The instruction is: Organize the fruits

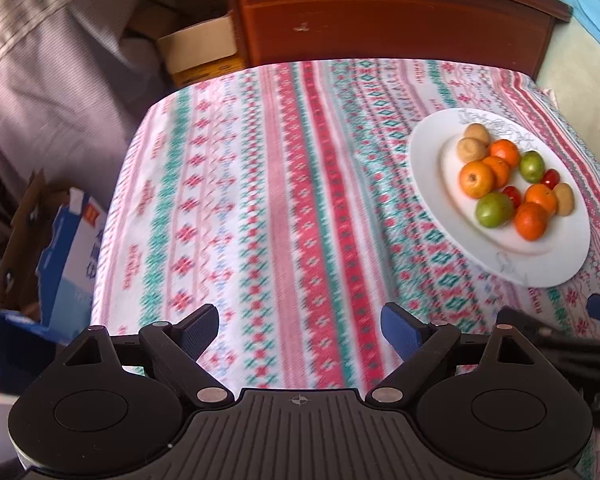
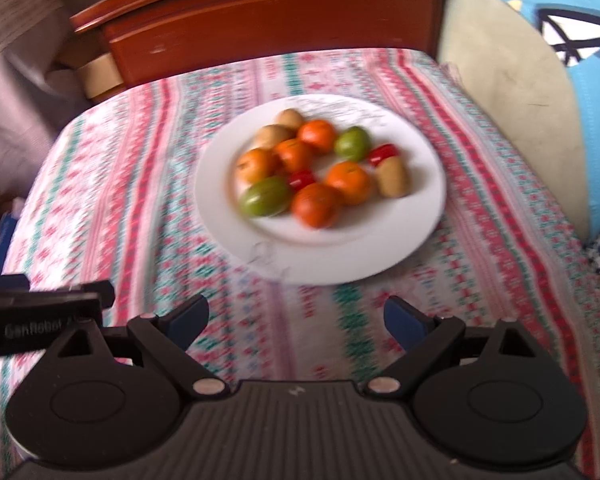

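Note:
A white plate (image 1: 556,256) (image 2: 332,260) sits on a patterned tablecloth (image 1: 260,184) and holds mixed fruit: several oranges (image 1: 476,178) (image 2: 314,204), two green fruits (image 1: 494,209) (image 2: 265,197), brown kiwis (image 1: 471,149) (image 2: 394,178) and small red tomatoes (image 1: 512,195) (image 2: 301,179). My left gripper (image 1: 300,330) is open and empty, over the cloth to the left of the plate. My right gripper (image 2: 296,320) is open and empty, hovering just in front of the plate's near rim. Part of the right gripper (image 1: 560,344) shows in the left wrist view.
A dark wooden headboard (image 1: 380,12) (image 2: 268,20) stands behind the table. Cardboard boxes (image 1: 60,248) sit off the left edge. A blue cushion (image 2: 596,92) lies at the right. Part of the left gripper (image 2: 40,320) shows at the left of the right wrist view.

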`<state>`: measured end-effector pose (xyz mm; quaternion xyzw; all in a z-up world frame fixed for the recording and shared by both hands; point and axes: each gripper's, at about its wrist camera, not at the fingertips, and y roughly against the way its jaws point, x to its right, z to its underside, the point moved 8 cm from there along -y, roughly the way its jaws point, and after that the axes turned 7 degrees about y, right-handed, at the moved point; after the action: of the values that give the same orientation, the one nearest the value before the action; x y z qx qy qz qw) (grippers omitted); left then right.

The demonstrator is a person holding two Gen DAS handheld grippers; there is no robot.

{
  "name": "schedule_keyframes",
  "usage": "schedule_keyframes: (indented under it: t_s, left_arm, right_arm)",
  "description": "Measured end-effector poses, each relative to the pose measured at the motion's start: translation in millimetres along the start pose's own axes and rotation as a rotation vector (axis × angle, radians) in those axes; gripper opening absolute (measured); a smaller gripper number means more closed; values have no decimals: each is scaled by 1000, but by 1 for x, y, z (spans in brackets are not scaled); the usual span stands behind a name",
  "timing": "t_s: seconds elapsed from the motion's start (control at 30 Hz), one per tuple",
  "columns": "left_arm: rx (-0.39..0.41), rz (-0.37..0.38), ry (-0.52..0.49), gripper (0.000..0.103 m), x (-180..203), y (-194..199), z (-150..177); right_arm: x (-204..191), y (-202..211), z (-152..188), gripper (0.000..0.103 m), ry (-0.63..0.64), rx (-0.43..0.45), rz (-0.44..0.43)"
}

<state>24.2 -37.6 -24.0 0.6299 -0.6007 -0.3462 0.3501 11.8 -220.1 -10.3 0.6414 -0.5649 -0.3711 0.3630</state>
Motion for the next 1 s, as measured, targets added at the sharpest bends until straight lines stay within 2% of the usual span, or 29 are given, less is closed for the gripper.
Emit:
schedule_keyframes:
  t_s: [0.33, 0.57, 0.7, 0.87, 1.0]
  left_arm:
    - [1, -52, 76, 90, -56, 2, 11]
    - [-4, -50, 103, 90, -72, -1, 14]
    - [-7, -46, 103, 90, -72, -3, 15]
    - [-10, -35, 103, 90, -71, -6, 16]
    - [-16, -30, 105, 90, -70, -7, 17]
  right_arm:
    - [-67, 7, 41, 94, 198, 79, -141]
    - [-89, 2, 53, 99, 335, 180, -95]
    - [-83, -6, 48, 102, 282, 210, -91]
    - [-85, -11, 43, 102, 275, 263, -79]
    - [-86, -12, 43, 103, 279, 270, -82]
